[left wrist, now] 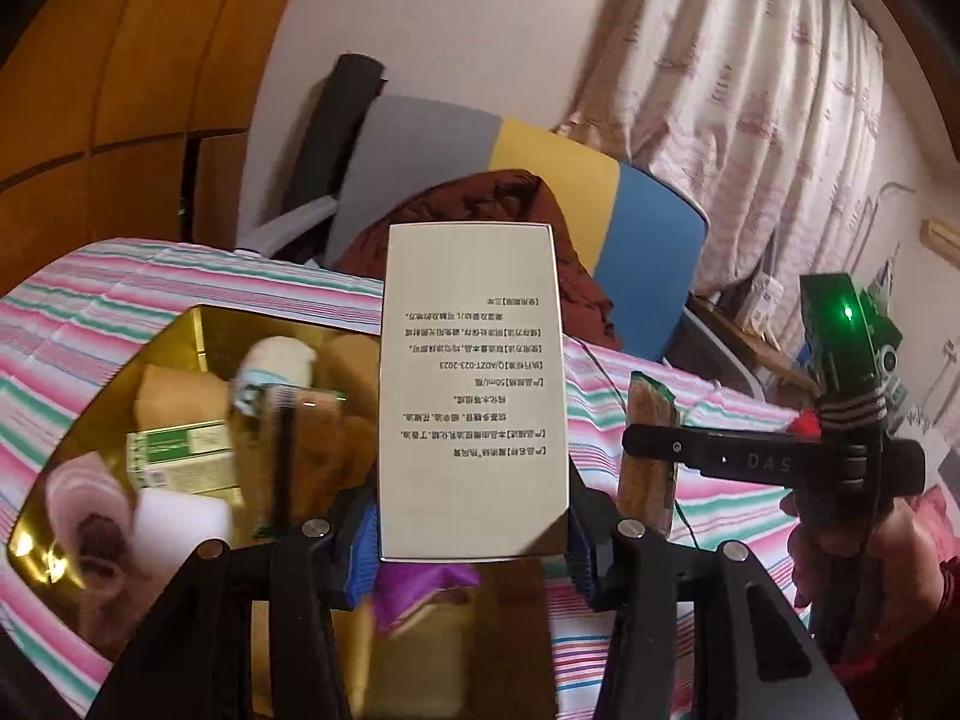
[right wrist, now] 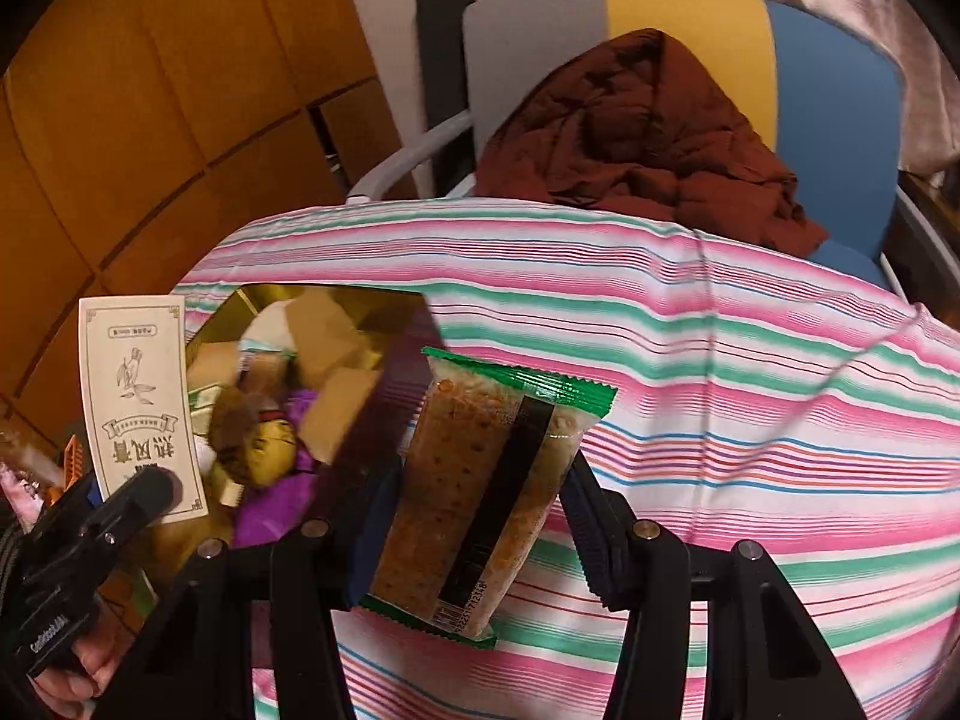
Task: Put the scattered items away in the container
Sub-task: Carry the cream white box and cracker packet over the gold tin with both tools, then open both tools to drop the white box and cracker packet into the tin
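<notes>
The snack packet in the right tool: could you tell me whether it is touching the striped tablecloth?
Apart. In the left wrist view the snack packet, clamped in the right tool, hangs clear above the striped tablecloth.

gold container [left wrist: 198,324] crowded, striped cloth [right wrist: 750,390] seemingly bare

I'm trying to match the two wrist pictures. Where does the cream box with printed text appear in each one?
Left wrist view: the cream box fills the centre, upright, clamped in the left tool.
Right wrist view: the same box stands at the left edge, its decorated face showing, beside the gold container.
Shared landmark: the brown jacket on the chair beyond the striped cloth.
</notes>
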